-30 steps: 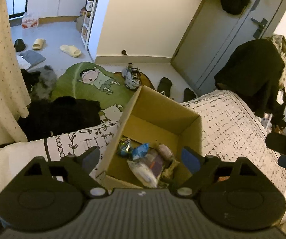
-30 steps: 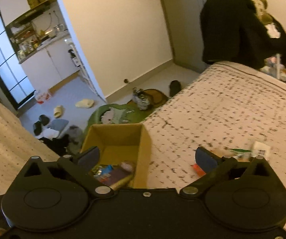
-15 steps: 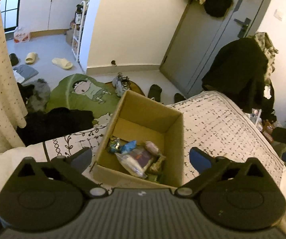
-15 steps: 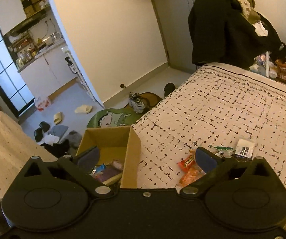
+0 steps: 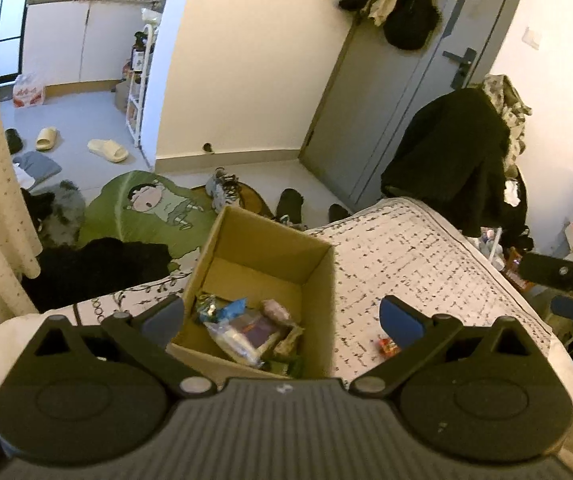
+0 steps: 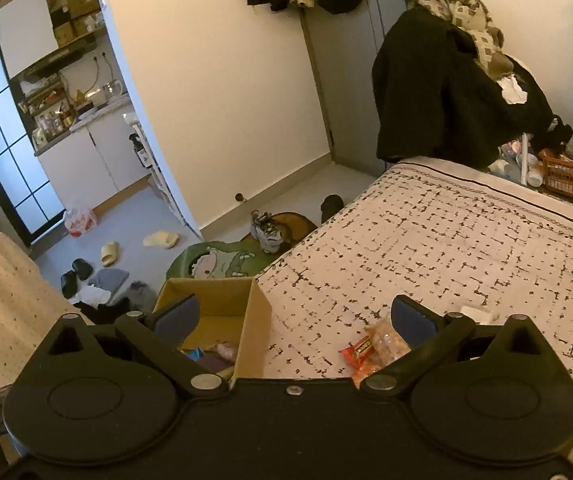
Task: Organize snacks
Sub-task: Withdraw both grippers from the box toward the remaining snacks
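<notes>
An open cardboard box (image 5: 318, 276) (image 6: 252, 320) stands on the bed near its left edge, with several snack packets (image 5: 242, 328) lying in its bottom. My left gripper (image 5: 282, 318) hovers above the box's near side, open wide and holding nothing. To the right of the box, loose snacks lie on the patterned bedspread: a red-orange packet (image 6: 360, 350), a clear bag of orange snacks (image 6: 386, 340) and a white packet (image 6: 476, 314). My right gripper (image 6: 294, 314) stands open and empty above the bed, its right finger over the clear bag. A small red snack (image 5: 388, 346) shows beside the left gripper's right finger.
The bed (image 6: 466, 240) stretches away to the right. Dark clothes (image 6: 446, 92) hang over a chair at its far end, beside an orange basket (image 6: 564, 172). On the floor lie a green cartoon rug (image 5: 146, 208), shoes and slippers. A grey door (image 5: 386, 100) is shut.
Both grippers have drawn back and risen, so the box looks smaller and farther. The left jaws opened wider. More loose snacks on the bedspread have come into the right wrist view.
</notes>
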Tool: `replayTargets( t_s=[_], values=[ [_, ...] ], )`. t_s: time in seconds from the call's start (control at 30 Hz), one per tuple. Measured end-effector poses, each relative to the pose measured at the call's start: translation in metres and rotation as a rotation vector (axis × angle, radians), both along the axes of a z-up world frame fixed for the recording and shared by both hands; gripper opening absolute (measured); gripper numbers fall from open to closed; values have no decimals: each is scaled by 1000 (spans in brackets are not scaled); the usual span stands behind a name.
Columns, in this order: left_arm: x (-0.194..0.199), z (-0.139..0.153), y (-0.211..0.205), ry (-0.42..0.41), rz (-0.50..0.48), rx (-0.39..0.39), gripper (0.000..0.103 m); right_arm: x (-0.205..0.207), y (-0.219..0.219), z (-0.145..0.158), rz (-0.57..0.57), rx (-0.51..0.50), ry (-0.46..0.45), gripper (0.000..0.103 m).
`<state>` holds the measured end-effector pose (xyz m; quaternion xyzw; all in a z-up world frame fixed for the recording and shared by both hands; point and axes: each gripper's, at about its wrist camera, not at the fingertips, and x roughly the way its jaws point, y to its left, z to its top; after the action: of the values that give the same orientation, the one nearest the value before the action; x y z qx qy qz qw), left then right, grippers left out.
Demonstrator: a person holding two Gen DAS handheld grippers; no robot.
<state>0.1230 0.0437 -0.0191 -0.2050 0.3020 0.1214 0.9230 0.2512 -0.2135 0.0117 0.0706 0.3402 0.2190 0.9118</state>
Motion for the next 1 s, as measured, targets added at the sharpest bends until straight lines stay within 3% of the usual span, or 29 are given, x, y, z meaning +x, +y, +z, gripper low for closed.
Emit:
replayTargets(
  t_s=[0.17, 0.3, 0.57, 0.67, 0.83, 1.0],
  values=[
    [6, 4, -16, -6, -51, 0, 103, 0, -29, -4, -62, 18, 5, 103],
    [13, 0, -33, 11, -79, -12, 103, 1, -50, -11, -130, -29, -15, 103],
    [37, -21, -53, 80, -107, -107, 102, 13, -76, -43, -212, -32, 74, 102],
    [45, -29, -66, 90, -126, -84, 102, 21, -81, -52, -232, -38, 97, 100],
    [63, -42, -80, 91, -189, -119, 100, 36, -94, -70, -261, -16, 154, 89],
    [84, -52, -102, 88, -235, -107, 96, 51, -114, -90, -333, 30, 217, 79]
  ],
)
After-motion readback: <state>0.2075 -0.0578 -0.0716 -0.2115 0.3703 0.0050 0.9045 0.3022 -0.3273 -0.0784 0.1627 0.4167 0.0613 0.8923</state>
